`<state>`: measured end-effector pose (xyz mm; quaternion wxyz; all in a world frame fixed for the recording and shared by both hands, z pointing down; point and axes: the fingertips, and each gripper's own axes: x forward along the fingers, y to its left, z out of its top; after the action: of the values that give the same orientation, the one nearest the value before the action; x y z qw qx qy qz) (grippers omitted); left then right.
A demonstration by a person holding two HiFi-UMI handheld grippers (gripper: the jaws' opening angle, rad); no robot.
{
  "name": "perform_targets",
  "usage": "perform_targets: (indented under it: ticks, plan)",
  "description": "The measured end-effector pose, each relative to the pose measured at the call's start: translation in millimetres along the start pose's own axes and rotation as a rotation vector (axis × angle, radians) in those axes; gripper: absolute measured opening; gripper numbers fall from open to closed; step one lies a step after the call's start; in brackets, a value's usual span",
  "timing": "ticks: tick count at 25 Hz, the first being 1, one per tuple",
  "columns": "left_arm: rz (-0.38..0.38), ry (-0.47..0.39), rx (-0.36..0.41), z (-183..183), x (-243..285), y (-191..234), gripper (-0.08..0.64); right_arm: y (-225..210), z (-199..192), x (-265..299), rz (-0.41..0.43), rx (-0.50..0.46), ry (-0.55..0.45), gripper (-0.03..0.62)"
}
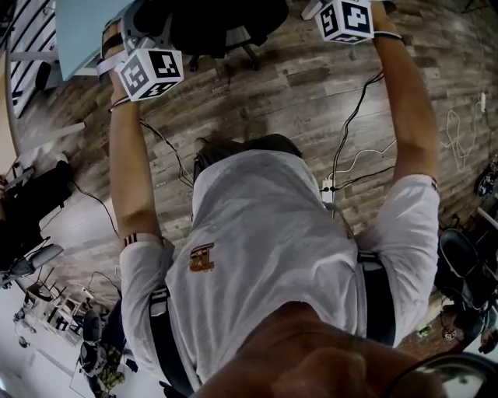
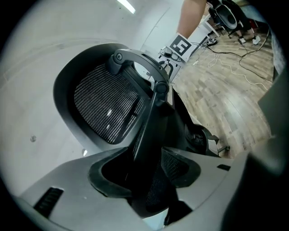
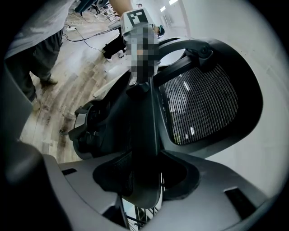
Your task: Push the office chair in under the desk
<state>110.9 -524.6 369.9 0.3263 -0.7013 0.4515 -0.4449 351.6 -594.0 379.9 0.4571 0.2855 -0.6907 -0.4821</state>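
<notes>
Looking down: the wood-plank floor [image 1: 296, 85] fills most of the view, worn grey-brown boards running crossways. My pale shirt [image 1: 264, 233] is soft cotton, and its small orange-brown emblem [image 1: 201, 257] is too tiny to read. Ahead of me is the office chair [image 1: 226, 23], all black, standing on the floor just beside the corner of the desk [image 1: 82, 31], a smooth flat pale-blue top. I can't tell how far under it the chair sits. From the gripper views, the chair's back is a rounded glossy plastic shell around a fine ribbed mesh panel [image 2: 106, 108] that catches the light in thin stripes. My left gripper [image 2: 146, 173] is clamped on one edge of that back, the dark rim wedged between its matte grey jaws. My right gripper [image 3: 145, 173] grips the opposite edge the same way, with the rim pinched between its dark, cupped pads. Each gripper carries a white marker cube, the left cube [image 1: 150, 74] and the right cube [image 1: 346, 19], printed with blocky black square patterns but no letters. Thin black and white cables [image 1: 352, 116] snake over the boards.
</notes>
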Motion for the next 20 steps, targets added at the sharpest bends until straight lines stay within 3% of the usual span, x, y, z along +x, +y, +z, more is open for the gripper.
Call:
perform_targets:
  ticks: [13, 20]
  plan:
    - [0.015, 0.006, 0.000, 8.6, 25.7, 7.7, 0.235, -7.0, -23.1, 24.3, 0.013, 0.000, 0.029, 0.199]
    - [-0.014, 0.018, 0.014, 10.4, 20.4, 8.7, 0.235, -7.9, -20.8, 20.7, 0.037, 0.029, 0.063, 0.199]
